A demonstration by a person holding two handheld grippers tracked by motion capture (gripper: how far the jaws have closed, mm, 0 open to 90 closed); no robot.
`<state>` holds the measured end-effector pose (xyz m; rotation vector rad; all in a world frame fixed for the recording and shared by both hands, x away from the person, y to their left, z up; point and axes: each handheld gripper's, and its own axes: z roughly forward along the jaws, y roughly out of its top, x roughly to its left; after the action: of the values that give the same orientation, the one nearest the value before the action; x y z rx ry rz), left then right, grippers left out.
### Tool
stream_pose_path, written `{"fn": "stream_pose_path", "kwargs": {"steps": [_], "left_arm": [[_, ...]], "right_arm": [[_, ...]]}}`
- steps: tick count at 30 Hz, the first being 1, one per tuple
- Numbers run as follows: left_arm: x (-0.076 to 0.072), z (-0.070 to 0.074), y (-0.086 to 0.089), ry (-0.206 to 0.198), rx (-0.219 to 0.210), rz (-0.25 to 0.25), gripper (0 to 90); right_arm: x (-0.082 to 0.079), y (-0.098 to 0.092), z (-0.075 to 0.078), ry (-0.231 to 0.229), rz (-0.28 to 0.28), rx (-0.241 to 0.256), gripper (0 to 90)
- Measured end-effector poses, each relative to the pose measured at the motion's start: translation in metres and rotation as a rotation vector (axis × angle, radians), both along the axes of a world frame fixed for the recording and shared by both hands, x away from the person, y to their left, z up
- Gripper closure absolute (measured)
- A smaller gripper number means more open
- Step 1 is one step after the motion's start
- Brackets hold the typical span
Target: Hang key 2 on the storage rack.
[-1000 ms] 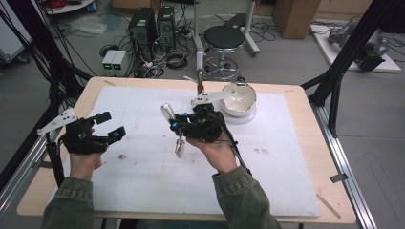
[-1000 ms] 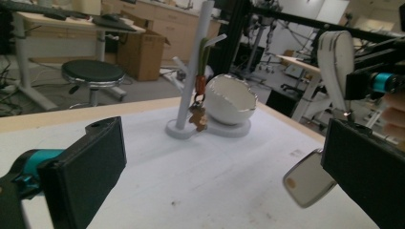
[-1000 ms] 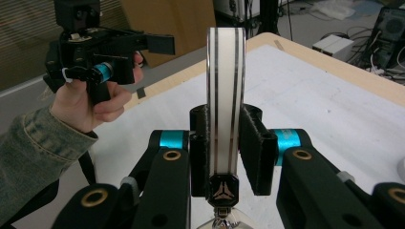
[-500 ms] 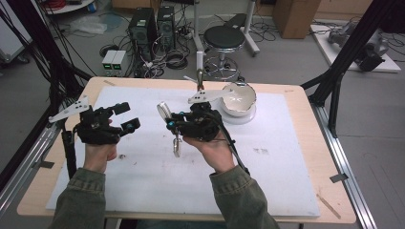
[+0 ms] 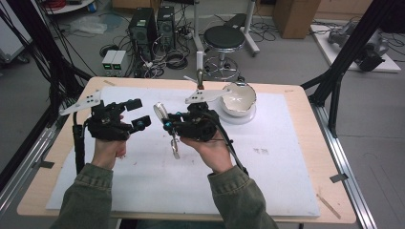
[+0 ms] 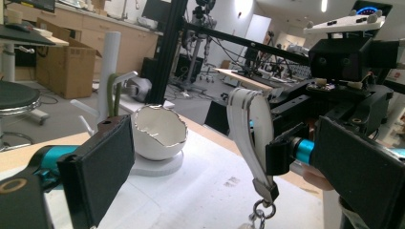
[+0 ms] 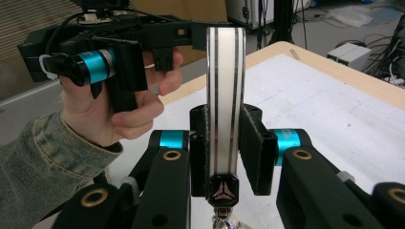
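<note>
Near frame centre in the high view: white strap loop [image 5: 160, 111] with a metal clip ring, pinched upright in right claw [image 5: 168, 125], held above white-covered worktop [image 5: 267, 181]. Left of it, left claw [image 5: 136, 113] spread wide, holding nothing, jaws facing the strap. Upper right of centre, cracked white bowl [image 5: 238, 98] on a round base.

High cam above table [image 5: 286, 191] facing fwd/down; two claw cams close-up, both w/ strap [image 7: 224, 95].

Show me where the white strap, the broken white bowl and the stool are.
white strap [image 7: 225, 95], right gripper view, middle of its striped band.
broken white bowl [image 6: 160, 136], left gripper view, outer wall.
stool [image 5: 224, 36], high view, black seat.
</note>
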<state>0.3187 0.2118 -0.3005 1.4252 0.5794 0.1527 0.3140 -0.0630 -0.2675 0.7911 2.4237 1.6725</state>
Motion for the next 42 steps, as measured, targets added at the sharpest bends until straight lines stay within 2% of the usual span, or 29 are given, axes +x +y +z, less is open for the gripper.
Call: {"fn": "stream_pose_path", "kwargs": {"steps": [3,6,9,16,18,22,25,27,30,33,34,37,42], "left_arm": [[0.001,0.001,-0.003,0.004,-0.003,-0.013,8.4],[0.001,0.001,-0.007,0.007,-0.027,-0.042,11.0],[0.001,0.000,-0.010,0.006,-0.022,-0.061,15.2],[0.002,-0.001,-0.013,0.004,-0.049,-0.100,31.7],[0.002,-0.001,-0.013,0.007,-0.047,-0.100,32.1],[0.003,-0.001,-0.013,0.004,-0.041,-0.108,42.1],[0.002,-0.001,-0.013,-0.017,-0.058,-0.131,53.4],[0.002,-0.001,-0.013,-0.016,-0.060,-0.122,64.2],[0.003,-0.001,-0.012,-0.012,-0.075,-0.138,67.8],[0.002,-0.001,-0.011,-0.023,-0.074,-0.147,69.6],[0.002,0.000,-0.010,-0.028,-0.073,-0.146,70.1],[0.001,0.000,-0.010,-0.036,-0.054,-0.142,70.6],[0.001,0.000,-0.010,-0.044,-0.051,-0.132,70.7]], "right_arm": [[0.000,0.002,0.000,0.000,0.011,0.001,74.7],[-0.001,0.005,-0.001,0.000,0.029,0.001,74.7],[-0.001,0.007,-0.001,-0.003,0.035,0.001,74.7],[-0.002,0.009,-0.001,-0.004,0.045,-0.003,74.7],[-0.002,0.009,-0.001,-0.001,0.049,0.001,74.7],[-0.002,0.009,-0.001,-0.002,0.049,0.004,74.7],[-0.003,0.010,-0.001,-0.012,0.058,-0.002,74.7],[-0.003,0.010,-0.001,-0.011,0.065,0.001,74.7],[-0.002,0.011,-0.002,-0.011,0.070,0.005,74.6],[-0.001,0.011,-0.003,0.019,0.083,0.025,73.1],[0.000,0.011,-0.004,0.018,0.083,0.036,71.2],[0.002,0.010,-0.005,0.049,0.075,0.056,55.7],[0.002,0.007,-0.011,0.046,0.040,0.010,23.7]]}}
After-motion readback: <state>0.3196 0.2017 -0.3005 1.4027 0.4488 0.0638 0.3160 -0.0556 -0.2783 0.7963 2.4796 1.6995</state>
